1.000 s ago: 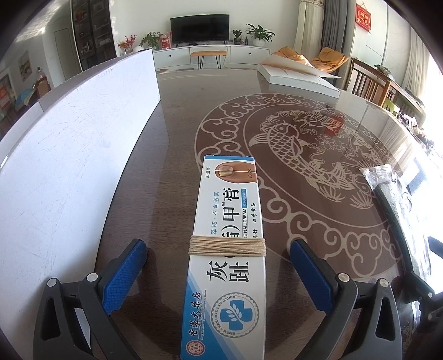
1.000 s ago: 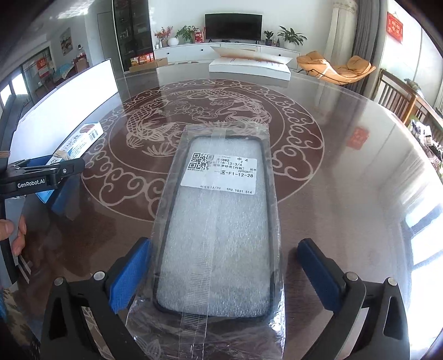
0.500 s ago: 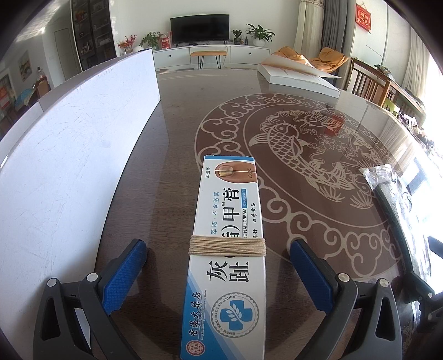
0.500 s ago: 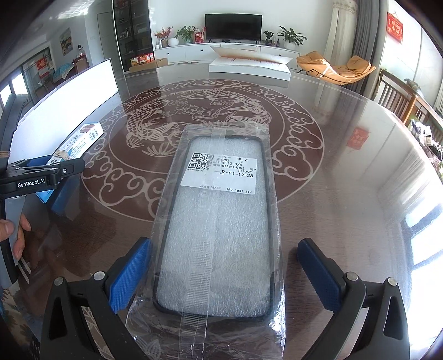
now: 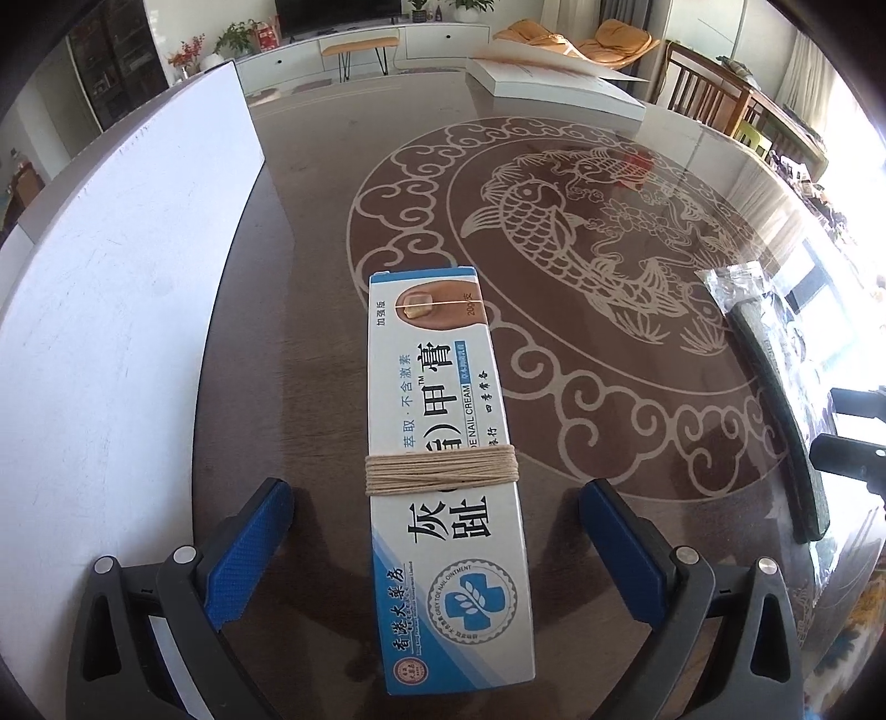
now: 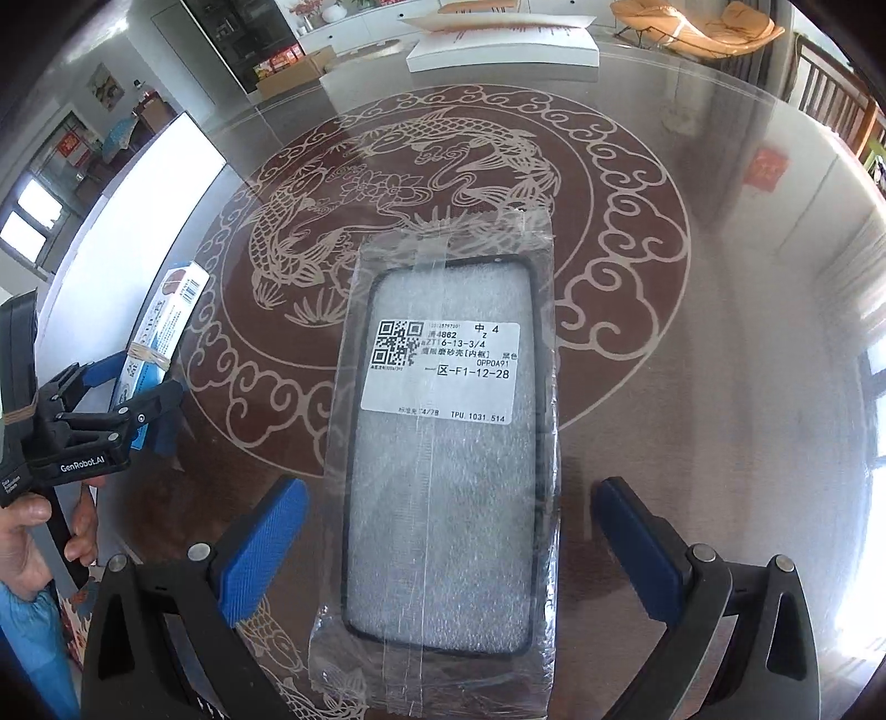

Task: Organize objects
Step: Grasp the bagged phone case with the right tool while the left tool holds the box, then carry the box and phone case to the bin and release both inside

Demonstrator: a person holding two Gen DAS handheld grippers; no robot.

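The nail cream box (image 5: 443, 459) lies flat on the glass-topped counter (image 5: 310, 310), lengthwise between the blue pads of the left tongs (image 5: 437, 545). The pads stand wide apart, one on each side of the box, and neither touches it. A band of tan string (image 5: 441, 469) is wound around the box near its middle. To the left of the box, a large white board (image 5: 111, 310) runs along the counter's edge. To the right of the box, beyond the fish medallion pattern under the glass, the bagged phone case (image 6: 443, 471) lies flat on the counter, with the right tongs (image 6: 446, 545) over it.

In the right wrist view, the case sits in a clear plastic sleeve with a white barcode label (image 6: 440, 372) on top. It lies between the spread pads of the right tongs, which are apart and clear of the sleeve on both sides. Far left of the case, the box shows again beside the left tongs, and a person's hand (image 6: 33, 545) grips their black handle. At the far edge of the counter, well beyond the case, rests a flat white carton (image 6: 504, 41).
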